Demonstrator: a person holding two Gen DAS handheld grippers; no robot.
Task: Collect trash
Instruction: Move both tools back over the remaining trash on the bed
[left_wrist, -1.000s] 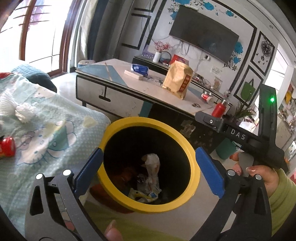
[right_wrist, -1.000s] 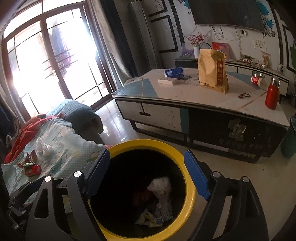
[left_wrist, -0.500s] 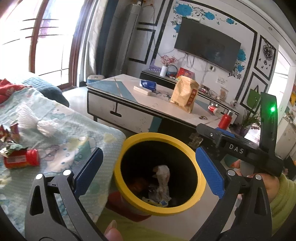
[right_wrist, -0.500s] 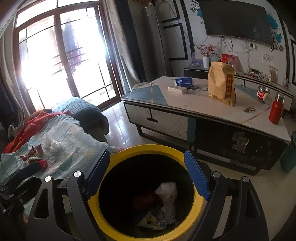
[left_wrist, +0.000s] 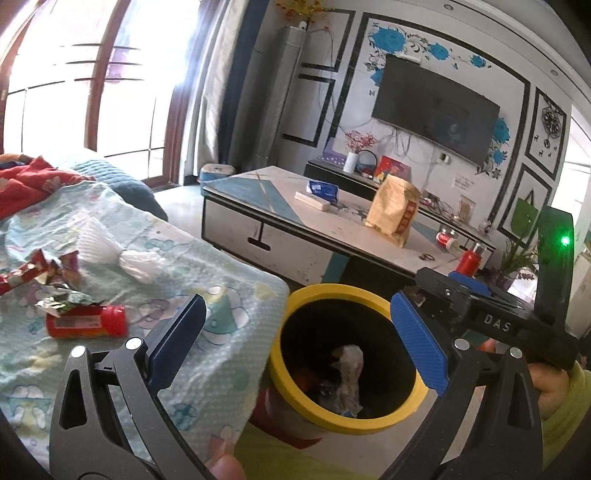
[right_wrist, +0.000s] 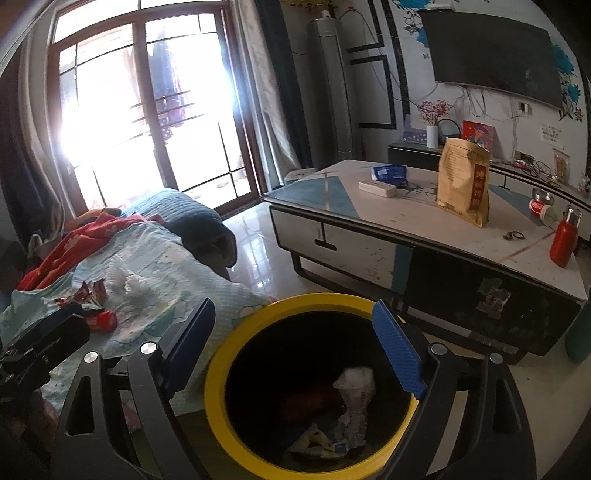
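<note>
A yellow-rimmed black bin (left_wrist: 295, 398) (right_wrist: 218, 373) holds crumpled paper (left_wrist: 349, 373) (right_wrist: 356, 384) and wrappers. On the light blue bedsheet (left_wrist: 207, 266) lie a red tube-like wrapper (left_wrist: 86, 323) (right_wrist: 103, 319), red and silver snack wrappers (left_wrist: 44, 269) (right_wrist: 85, 293) and white crumpled tissue (left_wrist: 122, 254) (right_wrist: 129, 282). My left gripper (left_wrist: 295, 339) is open and empty, above the bin's left edge and the sheet corner. My right gripper (right_wrist: 295, 354) is open and empty above the bin; its body shows in the left wrist view (left_wrist: 495, 310).
A low coffee table (left_wrist: 280, 236) (right_wrist: 406, 236) stands beyond the bin with a tan paper bag (left_wrist: 395, 212) (right_wrist: 463, 184), a blue packet (right_wrist: 389, 173) and a red bottle (right_wrist: 563, 240). A red blanket (right_wrist: 74, 240) lies on the bed. Glass doors (right_wrist: 147, 110) are behind.
Both grippers have pulled back and up from the bin. The left view has swung left, bringing the trash on the bedsheet into sight. Both stay open and empty.
</note>
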